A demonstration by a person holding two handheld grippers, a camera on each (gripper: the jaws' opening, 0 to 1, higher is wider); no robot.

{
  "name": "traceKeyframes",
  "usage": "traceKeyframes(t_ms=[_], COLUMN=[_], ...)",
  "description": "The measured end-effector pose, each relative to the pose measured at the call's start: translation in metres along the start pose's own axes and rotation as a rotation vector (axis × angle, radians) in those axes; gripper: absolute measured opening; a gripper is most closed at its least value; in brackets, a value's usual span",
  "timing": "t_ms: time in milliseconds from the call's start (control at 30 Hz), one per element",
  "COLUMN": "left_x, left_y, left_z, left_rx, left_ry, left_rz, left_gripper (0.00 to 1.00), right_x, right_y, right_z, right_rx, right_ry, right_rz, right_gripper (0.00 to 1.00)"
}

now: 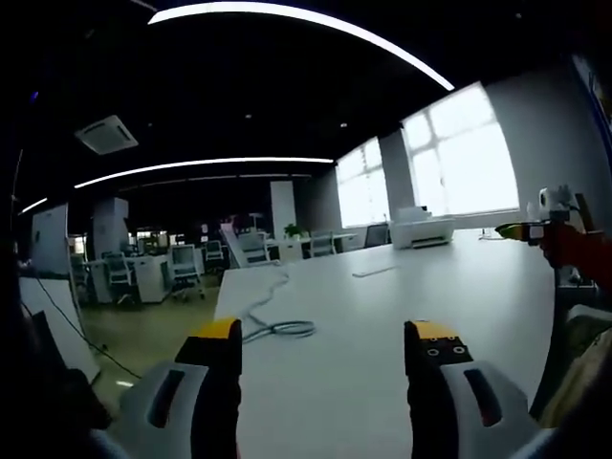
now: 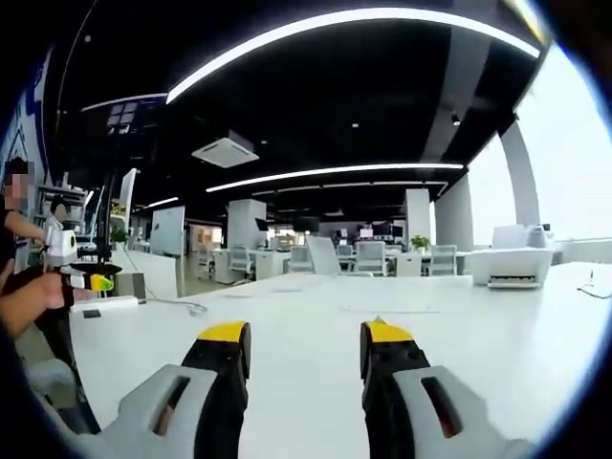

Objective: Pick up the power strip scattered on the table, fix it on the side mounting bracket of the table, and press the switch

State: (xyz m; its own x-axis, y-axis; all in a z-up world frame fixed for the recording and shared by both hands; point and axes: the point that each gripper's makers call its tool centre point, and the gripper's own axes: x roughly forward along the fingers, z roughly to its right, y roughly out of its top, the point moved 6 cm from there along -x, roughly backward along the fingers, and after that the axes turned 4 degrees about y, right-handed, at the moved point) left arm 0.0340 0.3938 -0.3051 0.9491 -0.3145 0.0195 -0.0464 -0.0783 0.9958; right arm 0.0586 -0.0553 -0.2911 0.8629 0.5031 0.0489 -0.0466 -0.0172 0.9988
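Left gripper view: left gripper [image 1: 325, 346] held over a white table [image 1: 402, 306], jaws spread wide, nothing between them. Grey cable [image 1: 273, 320] lying coiled near the table's left edge, ahead of the left jaw. White printer [image 1: 422, 229] at the far end, below bright windows [image 1: 459, 158]. Open office beyond, with desks, chairs and ceiling light strips.

Right gripper view: right gripper [image 2: 301, 341] over the same white surface, jaws parted and empty. White power strip [image 2: 105, 305] lying flat near the table's left edge, cable trailing from it. A hand [image 2: 33, 296] with another yellow-tipped gripper just beside the strip; contact unclear at this distance. Printer at far right.
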Motion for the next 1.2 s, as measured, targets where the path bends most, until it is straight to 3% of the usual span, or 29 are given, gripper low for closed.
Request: traceKeyframes(t_ms=[1200], left_x=[0.002], left_y=[0.008], left_z=[-0.006], left_rx=[0.004], left_ry=[0.008], left_rz=[0.019], left_gripper=[0.73], right_x=[-0.006], right_y=[-0.007], right_z=[-0.011], right_rx=[0.019], right_ry=[-0.013], right_rz=[-0.021], right_gripper=[0.43])
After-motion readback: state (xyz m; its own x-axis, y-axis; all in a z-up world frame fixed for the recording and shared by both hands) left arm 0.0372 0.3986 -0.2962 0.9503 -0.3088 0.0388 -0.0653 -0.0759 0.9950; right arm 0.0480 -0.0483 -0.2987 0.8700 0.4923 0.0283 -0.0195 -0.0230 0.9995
